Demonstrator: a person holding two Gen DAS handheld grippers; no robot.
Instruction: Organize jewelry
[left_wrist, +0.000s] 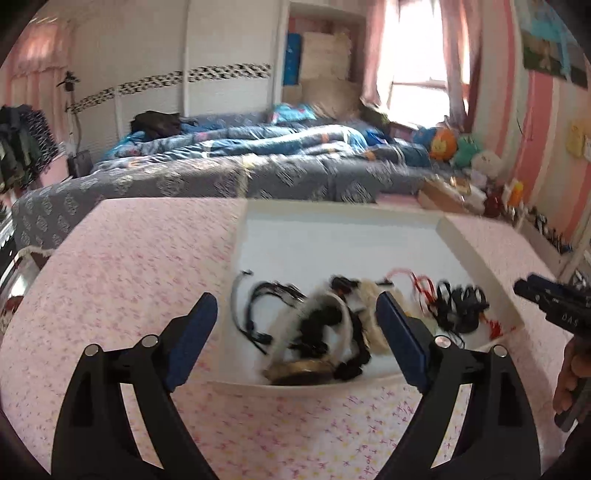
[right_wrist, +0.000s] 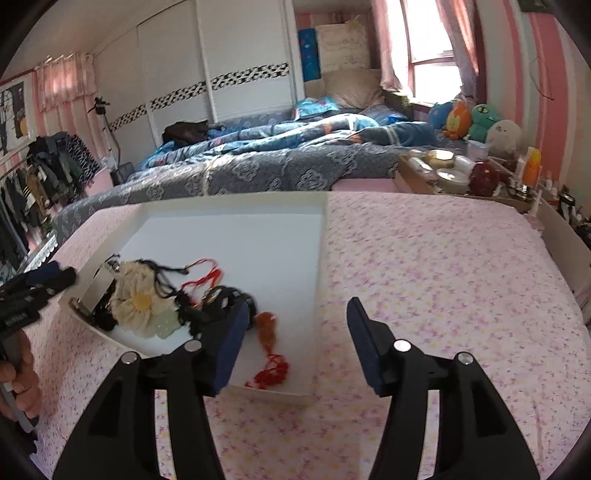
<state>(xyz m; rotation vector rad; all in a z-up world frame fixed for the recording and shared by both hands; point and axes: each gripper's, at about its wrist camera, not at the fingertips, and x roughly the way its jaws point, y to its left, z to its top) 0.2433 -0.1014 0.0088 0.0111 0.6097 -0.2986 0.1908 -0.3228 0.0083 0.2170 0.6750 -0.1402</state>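
Holding both grippers low over the pink cloth (right_wrist: 443, 258), we keep the left gripper (left_wrist: 295, 332) spread wide above the jewelry (left_wrist: 332, 325) heaped in the white tray (left_wrist: 332, 229); the right gripper (right_wrist: 295, 343) gapes empty beside it. Lettering on the tools blurs.

Jewelry pile (right_wrist: 162, 299) lies in tray (right_wrist: 236, 206) on table (right_wrist: 443, 266), bed (right_wrist: 258, 166) behind.

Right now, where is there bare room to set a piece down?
The far half of the white tray, beyond the jewelry pile, is bare, as is the pink cloth right of the tray. The tray's near end is crowded.
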